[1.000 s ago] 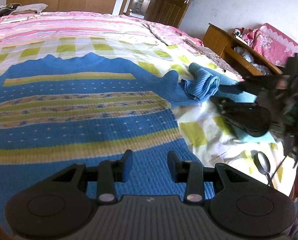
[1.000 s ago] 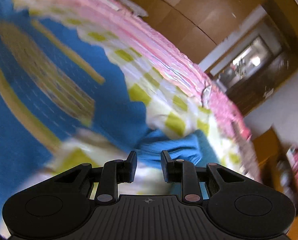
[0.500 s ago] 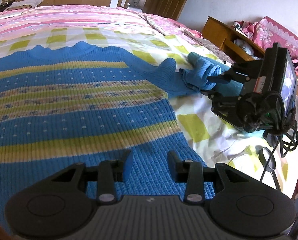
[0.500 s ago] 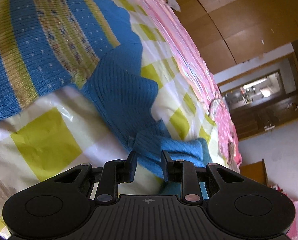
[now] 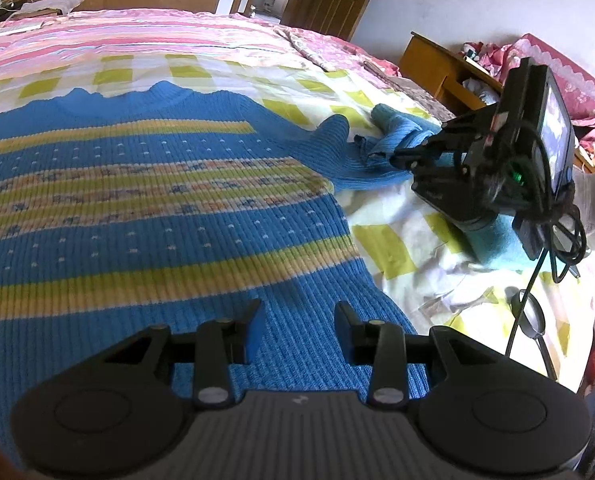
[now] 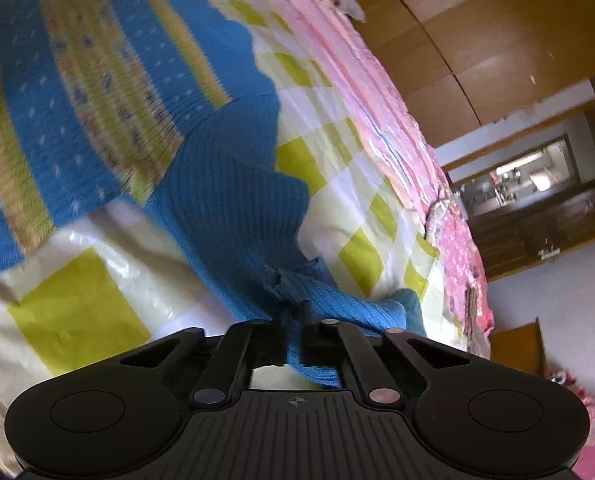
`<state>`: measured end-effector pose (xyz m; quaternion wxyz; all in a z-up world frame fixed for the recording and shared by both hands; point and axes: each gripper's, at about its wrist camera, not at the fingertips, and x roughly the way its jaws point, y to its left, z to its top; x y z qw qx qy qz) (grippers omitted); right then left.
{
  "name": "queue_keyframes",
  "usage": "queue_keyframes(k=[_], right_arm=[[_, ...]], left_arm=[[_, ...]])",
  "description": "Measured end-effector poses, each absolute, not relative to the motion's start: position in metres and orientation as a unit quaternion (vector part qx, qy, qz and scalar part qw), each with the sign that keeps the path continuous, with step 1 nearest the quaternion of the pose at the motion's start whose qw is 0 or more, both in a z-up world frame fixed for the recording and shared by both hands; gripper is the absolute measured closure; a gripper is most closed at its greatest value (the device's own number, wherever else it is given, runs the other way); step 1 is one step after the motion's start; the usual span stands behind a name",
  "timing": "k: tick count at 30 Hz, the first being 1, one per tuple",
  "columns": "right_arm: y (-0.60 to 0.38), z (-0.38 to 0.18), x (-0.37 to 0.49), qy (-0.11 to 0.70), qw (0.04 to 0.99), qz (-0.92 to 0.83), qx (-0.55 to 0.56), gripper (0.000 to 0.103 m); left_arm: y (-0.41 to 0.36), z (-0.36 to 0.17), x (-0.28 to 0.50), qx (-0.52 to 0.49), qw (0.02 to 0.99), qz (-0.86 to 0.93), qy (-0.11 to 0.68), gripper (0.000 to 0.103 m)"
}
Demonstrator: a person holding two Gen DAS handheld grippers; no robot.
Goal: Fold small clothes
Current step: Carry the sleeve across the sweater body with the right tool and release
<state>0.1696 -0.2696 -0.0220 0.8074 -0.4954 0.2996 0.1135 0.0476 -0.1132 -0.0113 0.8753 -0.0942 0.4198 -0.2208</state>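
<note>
A blue knit sweater (image 5: 137, 200) with yellow and patterned stripes lies flat on the bed, neck at the far side. Its right sleeve (image 5: 389, 136) is bunched up on the sheet. My right gripper (image 5: 399, 156) reaches in from the right and is shut on that sleeve. In the right wrist view the blue sleeve fabric (image 6: 337, 304) is pinched between the closed fingers of the right gripper (image 6: 295, 312). My left gripper (image 5: 297, 316) is open just above the sweater's lower right part, with nothing gripped.
The bed carries a yellow-and-white checked sheet (image 5: 385, 240) and a pink striped blanket (image 5: 137, 32) beyond it. A light blue cloth (image 5: 497, 244) lies under the right gripper. A wooden nightstand (image 5: 437, 64) stands at the right, and a cable with a round loop (image 5: 531, 316) trails near the bed's edge.
The right gripper's fingers, apart in the earlier frames, have closed on the bunched sleeve after dropping toward it. The left gripper has stayed over the sweater.
</note>
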Motion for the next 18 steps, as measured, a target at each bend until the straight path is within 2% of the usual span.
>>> queue_keyframes(k=[4, 7, 14, 18], right_arm=[[-0.27, -0.013, 0.171, 0.302, 0.829, 0.106, -0.458, 0.103], [-0.272, 0.002, 0.173, 0.315, 0.86, 0.098, -0.39, 0.103], [-0.277, 0.062, 0.192, 0.368, 0.92, 0.107, -0.089, 0.103], [-0.254, 0.082, 0.196, 0.362, 0.921, 0.145, 0.023, 0.103]], left_arm=[[-0.108, -0.011, 0.047, -0.095, 0.876, -0.219, 0.42, 0.06], [-0.101, -0.007, 0.047, -0.099, 0.878, -0.216, 0.416, 0.06], [-0.069, 0.004, 0.045, -0.108, 0.89, -0.194, 0.399, 0.059], [-0.045, 0.006, 0.042, -0.117, 0.896, -0.174, 0.393, 0.059]])
